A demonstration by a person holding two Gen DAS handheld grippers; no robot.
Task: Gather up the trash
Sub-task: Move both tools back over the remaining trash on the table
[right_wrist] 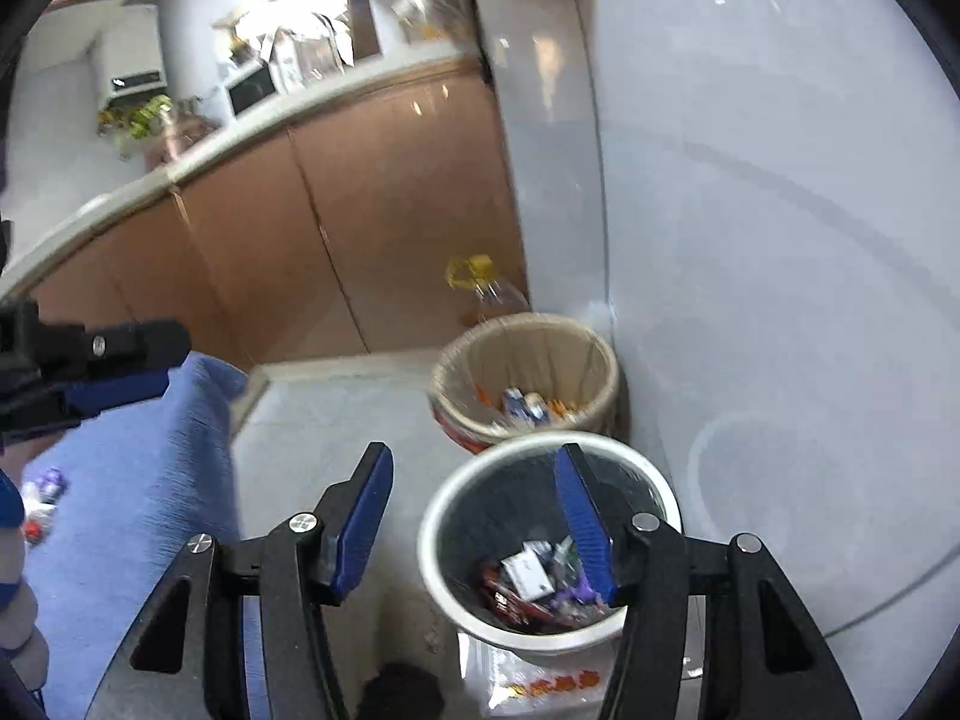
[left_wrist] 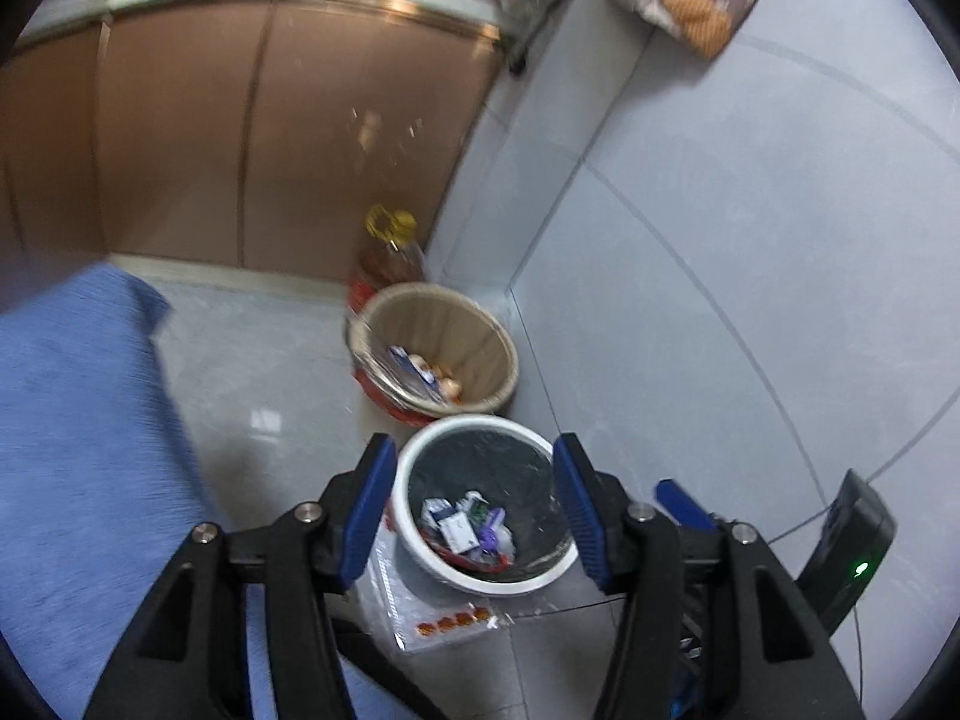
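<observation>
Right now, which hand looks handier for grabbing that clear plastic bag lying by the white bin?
Probably the left. Its tool is open and empty, and the clear plastic bag lies just below its fingers, beside the white bin. The right tool, also open, hovers over the bin's far side.

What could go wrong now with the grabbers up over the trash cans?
1. The clear plastic bag lies on the floor beside the white bin, not in it, so it could get left behind.
2. Both the left gripper and the right gripper are open and empty above two close bins; trash could land in the tan-lined bin instead.
</observation>
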